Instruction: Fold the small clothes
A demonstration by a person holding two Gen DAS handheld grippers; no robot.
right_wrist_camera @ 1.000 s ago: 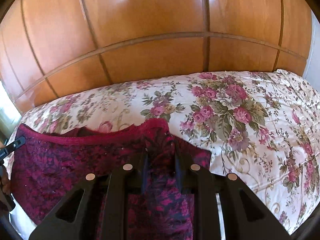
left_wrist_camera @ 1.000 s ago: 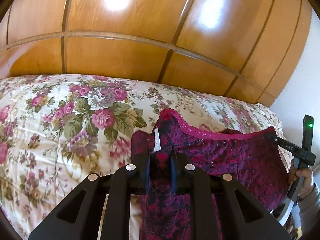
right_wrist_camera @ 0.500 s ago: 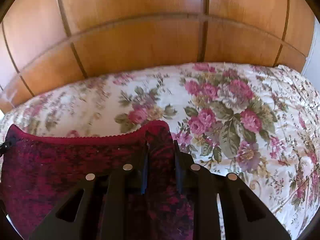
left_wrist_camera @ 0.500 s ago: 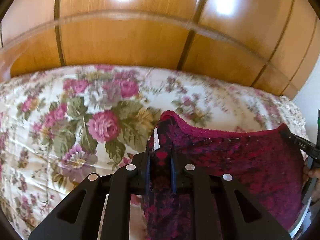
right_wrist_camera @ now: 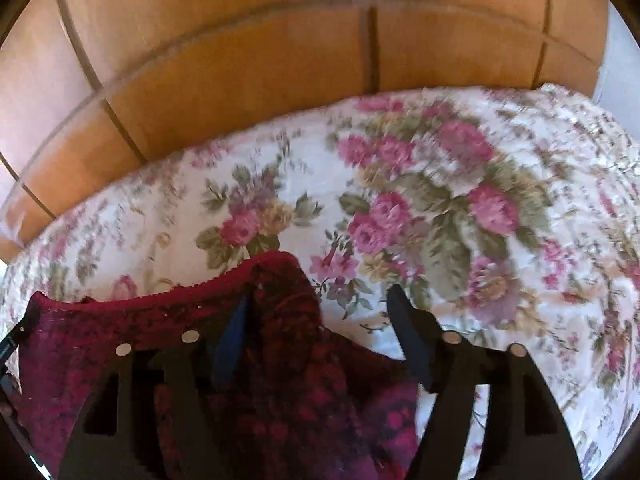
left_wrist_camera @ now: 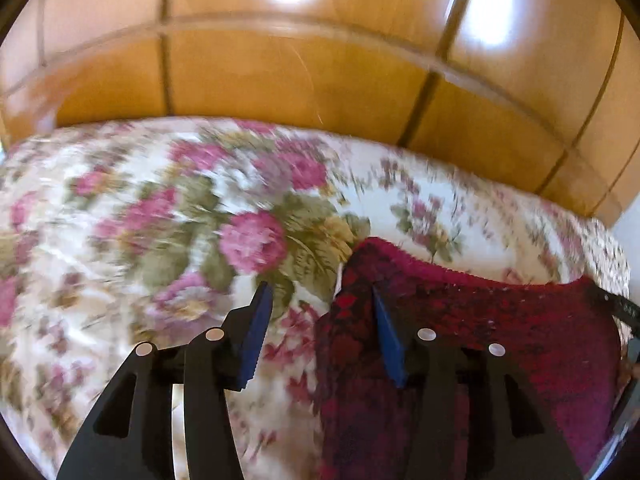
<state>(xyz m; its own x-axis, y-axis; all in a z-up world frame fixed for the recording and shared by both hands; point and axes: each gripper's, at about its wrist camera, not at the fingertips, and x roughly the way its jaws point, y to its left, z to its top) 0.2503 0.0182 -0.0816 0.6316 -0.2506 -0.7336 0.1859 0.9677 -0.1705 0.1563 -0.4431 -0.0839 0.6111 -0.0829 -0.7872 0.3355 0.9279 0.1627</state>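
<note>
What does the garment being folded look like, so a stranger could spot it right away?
Below the wooden headboard lies a floral bedspread. On its near side lies the garment, small and dark red with a black pattern and a scalloped magenta edge, the only solid dark piece on the pale flowered cloth.

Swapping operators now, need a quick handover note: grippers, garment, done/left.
Left gripper: jaws open, the garment's corner draped against its right finger, not clamped.
Right gripper: jaws open too, the other corner lying over its left finger.
Red patterned garment: on the floral bedspread, waistband edge toward the wooden headboard, spread between the two grippers.
Done: garment set down and let go at both top corners.
Left: I see no fold in it yet; probably regrip and fold it over. How flat it lies is hard to judge; the frames are blurred.
</note>
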